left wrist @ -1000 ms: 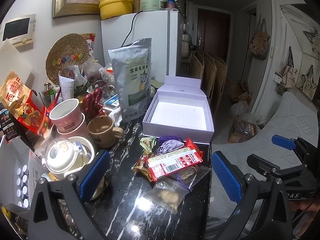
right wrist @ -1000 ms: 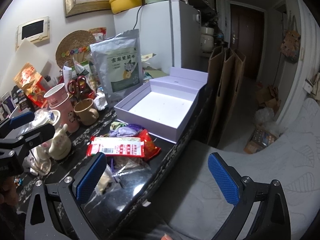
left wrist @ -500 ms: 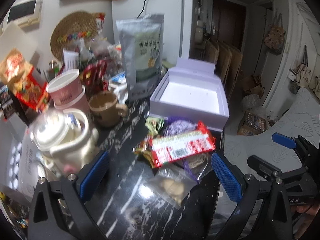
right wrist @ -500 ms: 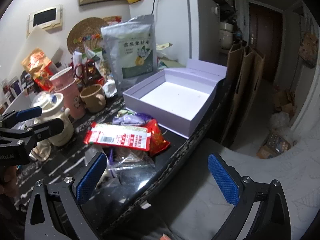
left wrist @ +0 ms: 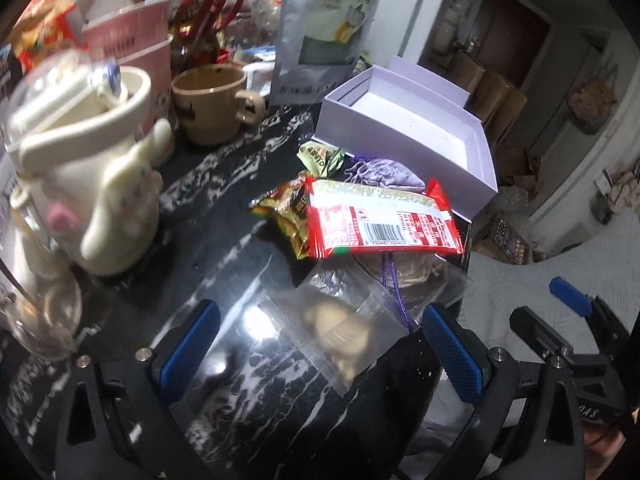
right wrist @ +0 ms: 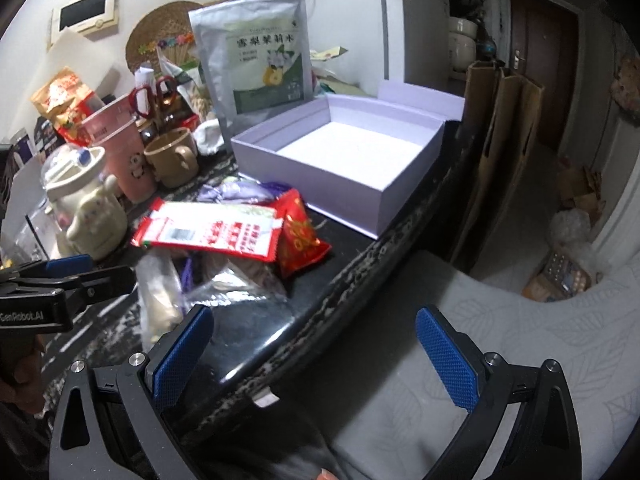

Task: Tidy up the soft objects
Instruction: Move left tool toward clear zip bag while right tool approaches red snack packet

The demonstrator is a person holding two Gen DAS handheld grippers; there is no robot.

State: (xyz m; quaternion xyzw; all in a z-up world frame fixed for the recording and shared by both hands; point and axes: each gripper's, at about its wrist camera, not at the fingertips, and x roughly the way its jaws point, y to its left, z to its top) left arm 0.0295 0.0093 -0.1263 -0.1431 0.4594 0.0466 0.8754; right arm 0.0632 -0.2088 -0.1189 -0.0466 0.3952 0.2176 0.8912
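Note:
A heap of soft packets lies on the black marble counter [left wrist: 224,208] in front of an open, empty lilac box [left wrist: 412,128] [right wrist: 344,160]. On top is a red and white snack packet [left wrist: 380,224] [right wrist: 212,232], with a purple pouch [left wrist: 384,172], a green wrapper [left wrist: 320,156] and a red foil packet [right wrist: 300,240] around it. A clear zip bag [left wrist: 340,328] [right wrist: 160,300] lies nearest. My left gripper [left wrist: 316,344] is open, low over the zip bag, its jaws on either side. My right gripper [right wrist: 316,348] is open and empty over the counter's edge.
A cream teapot [left wrist: 92,184], a brown mug [left wrist: 212,104], a pink cup [left wrist: 132,40] and red scissors [left wrist: 208,12] crowd the left. A tall silver pouch [right wrist: 260,52] stands behind the box. A grey sofa [right wrist: 540,340] lies right of the counter.
My left gripper has moved forward and down to the heap, and the zip bag now lies between its jaws. My right gripper has crept closer to the counter. Nothing was picked up.

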